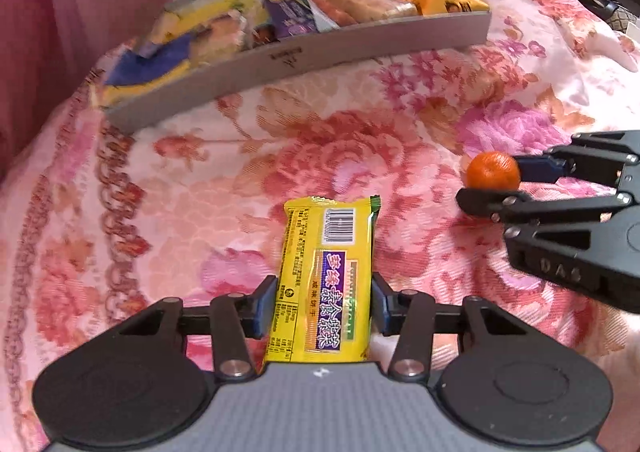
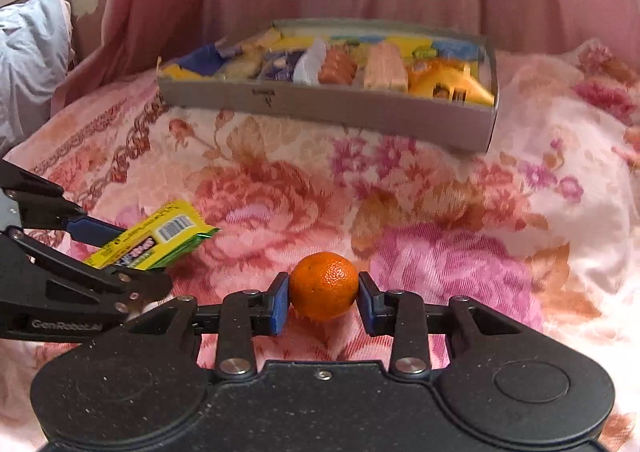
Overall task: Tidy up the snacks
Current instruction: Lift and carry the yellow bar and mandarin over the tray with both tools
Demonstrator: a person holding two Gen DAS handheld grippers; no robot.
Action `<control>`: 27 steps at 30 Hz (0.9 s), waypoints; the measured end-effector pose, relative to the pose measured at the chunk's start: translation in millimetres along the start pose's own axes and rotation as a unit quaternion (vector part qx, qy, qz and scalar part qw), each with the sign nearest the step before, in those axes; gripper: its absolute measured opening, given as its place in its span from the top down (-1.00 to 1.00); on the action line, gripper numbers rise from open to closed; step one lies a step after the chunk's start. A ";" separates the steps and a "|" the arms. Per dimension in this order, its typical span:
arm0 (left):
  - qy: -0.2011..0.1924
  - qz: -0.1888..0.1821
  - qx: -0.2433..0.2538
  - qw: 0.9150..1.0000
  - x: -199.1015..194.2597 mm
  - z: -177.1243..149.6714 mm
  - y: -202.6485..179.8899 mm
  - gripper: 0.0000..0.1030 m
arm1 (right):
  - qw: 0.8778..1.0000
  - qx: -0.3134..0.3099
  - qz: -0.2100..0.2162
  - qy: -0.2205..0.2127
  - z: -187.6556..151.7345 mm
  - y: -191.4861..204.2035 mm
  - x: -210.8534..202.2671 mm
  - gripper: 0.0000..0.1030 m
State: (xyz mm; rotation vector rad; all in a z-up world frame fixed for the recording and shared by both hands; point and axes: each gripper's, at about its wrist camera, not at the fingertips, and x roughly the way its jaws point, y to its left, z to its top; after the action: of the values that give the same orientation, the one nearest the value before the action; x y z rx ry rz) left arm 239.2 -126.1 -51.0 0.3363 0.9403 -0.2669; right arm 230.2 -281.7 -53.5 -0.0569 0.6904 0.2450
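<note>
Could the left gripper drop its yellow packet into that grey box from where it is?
Probably yes. The left gripper is shut on the packet, and only bare bedspread lies between it and the box. The right gripper, holding the orange, sits off to the side.

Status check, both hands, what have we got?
Left hand-held gripper shut on yellow snack pack. Right hand-held gripper shut on tangerine. Snack box ahead, path clear.
</note>
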 end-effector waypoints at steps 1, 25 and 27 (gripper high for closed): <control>-0.005 0.002 -0.003 1.000 -3.1 0.0 3.1 0.03 | 1.000 -0.004 -0.002 -0.009 1.0 1.3 -1.7 0.28; -0.188 0.072 -0.197 0.959 -10.9 127.2 85.2 0.02 | 0.969 -0.015 -0.044 -0.243 82.6 -4.3 27.9 0.28; -0.192 0.074 -0.207 0.957 0.3 138.7 88.2 0.02 | 0.968 -0.004 -0.050 -0.245 87.3 -10.2 33.2 0.28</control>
State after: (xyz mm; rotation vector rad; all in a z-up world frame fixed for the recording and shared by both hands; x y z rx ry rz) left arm 374.5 -100.0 38.8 -0.0346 0.5634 0.0082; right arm 311.7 -273.2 -7.7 -0.0366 0.1927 0.1559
